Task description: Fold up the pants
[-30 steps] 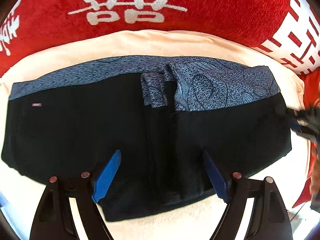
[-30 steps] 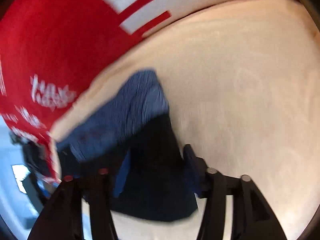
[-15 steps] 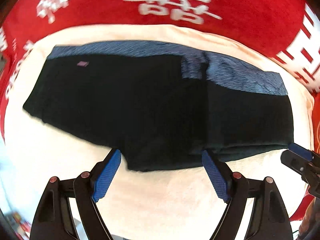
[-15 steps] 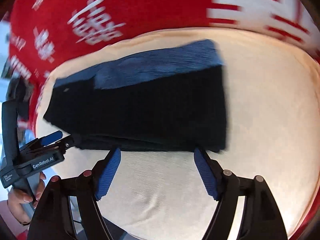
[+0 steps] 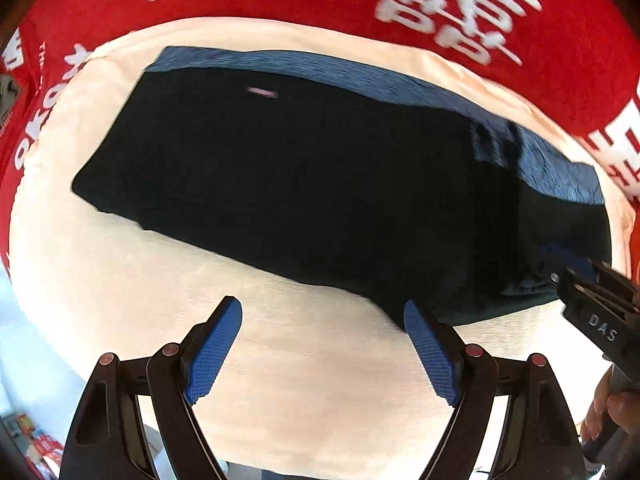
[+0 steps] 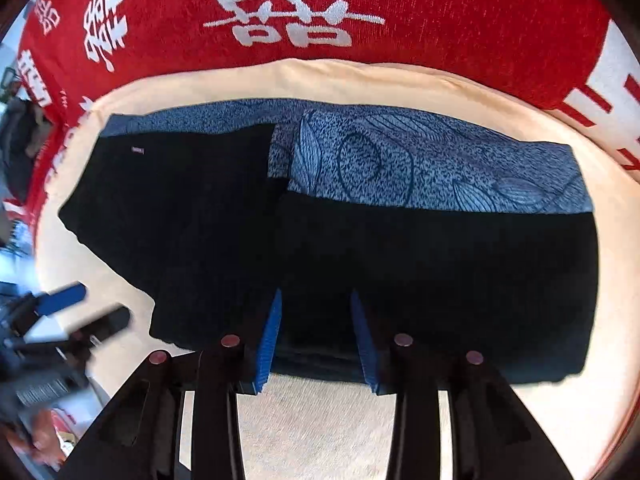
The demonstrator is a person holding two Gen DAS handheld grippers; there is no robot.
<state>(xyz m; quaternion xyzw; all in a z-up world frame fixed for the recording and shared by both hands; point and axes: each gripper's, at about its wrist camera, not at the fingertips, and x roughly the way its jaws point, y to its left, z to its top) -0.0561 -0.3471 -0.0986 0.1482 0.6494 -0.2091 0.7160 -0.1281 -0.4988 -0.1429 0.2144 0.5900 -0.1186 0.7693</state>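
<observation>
Two views differed: only the right wrist showed the pants' [image 6: 400,264] leaf-print band [image 6: 432,168] sharply, right gripper [image 6: 316,336] jaws closing around their six-o'clock edge. The left gripper [image 5: 324,344] hung wide apart, empty, over cream cloth [image 5: 312,400]

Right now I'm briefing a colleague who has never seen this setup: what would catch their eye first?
Black pants with a blue patterned waistband lie folded on a cream cloth. Behind it spreads a red fabric with large white characters. The right gripper is closing on the pants' near edge, while the left gripper hangs open over bare cream cloth.
</observation>
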